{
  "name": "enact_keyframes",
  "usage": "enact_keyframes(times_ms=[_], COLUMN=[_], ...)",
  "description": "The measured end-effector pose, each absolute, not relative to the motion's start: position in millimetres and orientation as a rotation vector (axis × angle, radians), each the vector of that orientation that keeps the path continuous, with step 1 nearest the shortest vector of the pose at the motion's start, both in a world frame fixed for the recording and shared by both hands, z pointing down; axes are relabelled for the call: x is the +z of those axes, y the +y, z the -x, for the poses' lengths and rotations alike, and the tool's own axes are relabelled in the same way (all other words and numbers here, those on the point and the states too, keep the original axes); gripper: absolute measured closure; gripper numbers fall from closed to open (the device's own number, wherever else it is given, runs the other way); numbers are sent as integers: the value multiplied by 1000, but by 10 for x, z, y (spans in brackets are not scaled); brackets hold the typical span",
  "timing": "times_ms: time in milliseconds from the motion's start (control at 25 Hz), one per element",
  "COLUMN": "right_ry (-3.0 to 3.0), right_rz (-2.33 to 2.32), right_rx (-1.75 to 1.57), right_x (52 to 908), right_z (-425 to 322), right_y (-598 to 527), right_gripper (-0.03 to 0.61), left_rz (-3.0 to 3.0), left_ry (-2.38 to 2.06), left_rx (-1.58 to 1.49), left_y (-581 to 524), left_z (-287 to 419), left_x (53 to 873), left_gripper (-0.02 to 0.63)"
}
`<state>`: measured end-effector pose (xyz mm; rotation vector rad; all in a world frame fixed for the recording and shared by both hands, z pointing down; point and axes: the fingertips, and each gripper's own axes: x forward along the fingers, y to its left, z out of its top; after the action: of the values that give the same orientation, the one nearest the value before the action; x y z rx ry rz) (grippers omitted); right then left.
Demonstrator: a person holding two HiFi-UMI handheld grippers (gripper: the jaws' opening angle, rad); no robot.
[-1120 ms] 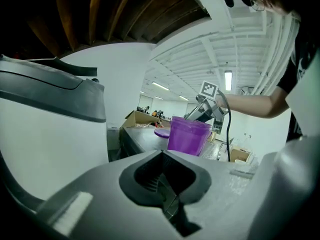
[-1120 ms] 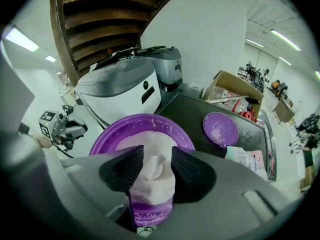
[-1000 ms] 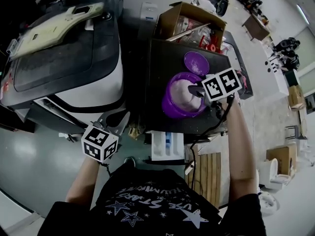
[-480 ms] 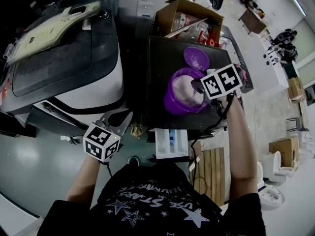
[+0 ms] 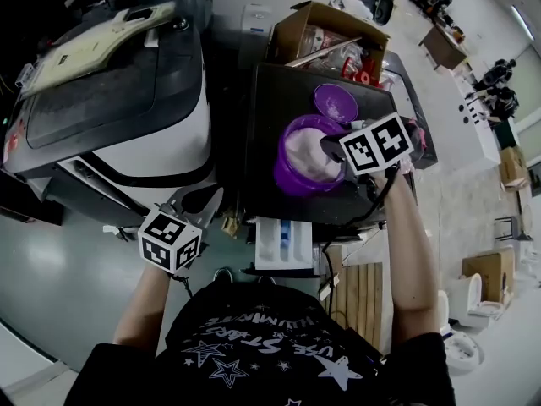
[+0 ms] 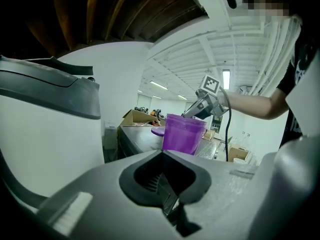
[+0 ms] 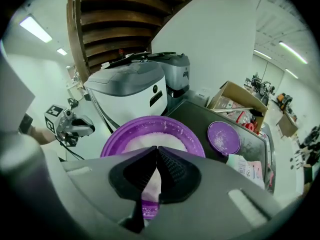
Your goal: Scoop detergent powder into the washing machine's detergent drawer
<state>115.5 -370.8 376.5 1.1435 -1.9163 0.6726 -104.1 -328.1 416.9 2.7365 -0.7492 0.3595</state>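
Note:
A purple tub (image 5: 297, 176) of white detergent powder (image 5: 306, 152) stands on a black top (image 5: 270, 91), its purple lid (image 5: 336, 101) behind it. My right gripper (image 5: 325, 148) points down over the powder, and its tips meet in the right gripper view (image 7: 156, 149). Only powder and purple tub rim (image 7: 125, 134) show around them, and I make out no scoop. The white detergent drawer (image 5: 283, 245) is pulled out below the tub. My left gripper (image 5: 196, 200) hangs shut and empty beside the washing machine (image 5: 144, 142), left of the drawer. It faces the tub (image 6: 182, 134).
A cardboard box (image 5: 325, 32) full of items sits behind the black top. A white packet (image 7: 247, 166) lies right of the lid (image 7: 224, 136). A second grey machine (image 7: 175, 69) stands beyond the washer. Wooden slats (image 5: 359, 299) lie on the floor at my right.
My right gripper has shifted a little to the left over the tub's powder. The left gripper has hardly moved.

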Motion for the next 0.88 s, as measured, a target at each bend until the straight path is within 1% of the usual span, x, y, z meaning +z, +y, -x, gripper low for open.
enact_keyframes(times_ms=[400, 640, 880], right_ry=[-1973, -1922, -1898], right_rz=[-1210, -1161, -1102], right_rx=[512, 381, 437], right_x=[3528, 3586, 3709], right_z=[-1289, -1268, -1186], right_y=[-3809, -3902, -3868], right_gripper=[545, 545, 545], left_rz=[-2731, -2718, -2713], left_ry=[-817, -840, -846], left_rx=[352, 359, 359], left_y=[-3099, -3052, -3049], left_z=[915, 892, 872], left_x=[4112, 4145, 4152], left_gripper=[614, 614, 614])
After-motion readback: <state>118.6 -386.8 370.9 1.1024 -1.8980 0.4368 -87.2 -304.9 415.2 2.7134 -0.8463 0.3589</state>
